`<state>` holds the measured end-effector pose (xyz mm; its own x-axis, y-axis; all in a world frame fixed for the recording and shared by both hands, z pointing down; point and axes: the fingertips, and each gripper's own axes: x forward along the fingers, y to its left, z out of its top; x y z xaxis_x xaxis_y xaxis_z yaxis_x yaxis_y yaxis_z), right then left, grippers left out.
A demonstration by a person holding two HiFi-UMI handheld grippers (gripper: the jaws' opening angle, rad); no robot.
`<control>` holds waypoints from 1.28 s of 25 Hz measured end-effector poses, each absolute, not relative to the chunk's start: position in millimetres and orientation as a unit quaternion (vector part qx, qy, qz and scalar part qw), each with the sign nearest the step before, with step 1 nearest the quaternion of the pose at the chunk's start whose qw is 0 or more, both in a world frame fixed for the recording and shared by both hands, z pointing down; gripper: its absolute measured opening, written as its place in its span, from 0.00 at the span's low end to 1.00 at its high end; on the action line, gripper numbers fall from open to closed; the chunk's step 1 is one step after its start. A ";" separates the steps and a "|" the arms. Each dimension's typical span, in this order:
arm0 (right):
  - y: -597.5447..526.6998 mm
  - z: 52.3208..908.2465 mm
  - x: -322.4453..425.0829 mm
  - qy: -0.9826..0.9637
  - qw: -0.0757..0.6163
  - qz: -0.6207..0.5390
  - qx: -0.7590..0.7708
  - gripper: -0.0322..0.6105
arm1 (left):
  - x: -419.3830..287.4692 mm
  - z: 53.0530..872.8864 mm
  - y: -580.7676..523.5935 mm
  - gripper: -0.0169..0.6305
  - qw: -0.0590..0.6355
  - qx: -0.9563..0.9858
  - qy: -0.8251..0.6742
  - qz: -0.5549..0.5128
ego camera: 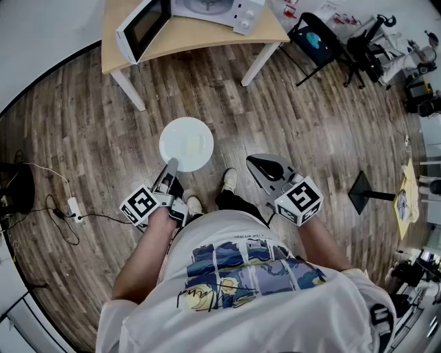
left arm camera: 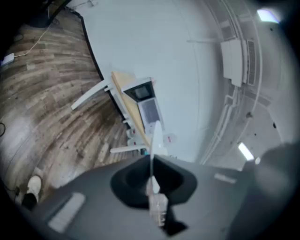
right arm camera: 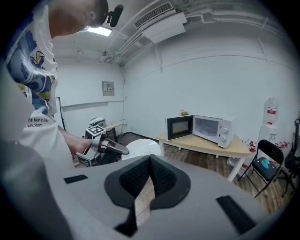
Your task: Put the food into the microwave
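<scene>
A white round plate [ego camera: 186, 143] hangs level above the wood floor, with a faint pale patch on it that I cannot make out. My left gripper [ego camera: 171, 164] is shut on its near rim; in the left gripper view the plate [left arm camera: 153, 140] shows edge-on between the pads. My right gripper [ego camera: 258, 163] is shut and empty, to the right of the plate. The white microwave [ego camera: 207, 10] stands on the far table with its door [ego camera: 141, 27] swung open. From the right gripper view I see the microwave [right arm camera: 208, 129], the plate [right arm camera: 140, 147] and the left gripper [right arm camera: 123, 151].
The microwave sits on a light wooden table [ego camera: 193, 38] with white legs. A black folding chair [ego camera: 318, 40] and cluttered gear stand at the far right. A black stand base [ego camera: 365, 193] is on the floor at the right, and a power strip [ego camera: 73, 207] with cables at the left.
</scene>
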<state>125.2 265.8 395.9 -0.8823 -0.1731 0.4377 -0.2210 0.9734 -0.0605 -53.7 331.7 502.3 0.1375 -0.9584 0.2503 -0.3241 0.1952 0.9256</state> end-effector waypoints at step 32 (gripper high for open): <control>2.8 412.6 118.1 -0.980 0.179 0.056 0.065 0.16 | -64.6 466.3 70.0 0.05 0.481 0.549 -0.569 -0.379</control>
<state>118.1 2.8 412.6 -0.9278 -0.1071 0.3575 -0.1474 0.9852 -0.0874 -64.6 70.0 466.3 0.0652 -0.9893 0.1307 -0.2611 0.1095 0.9591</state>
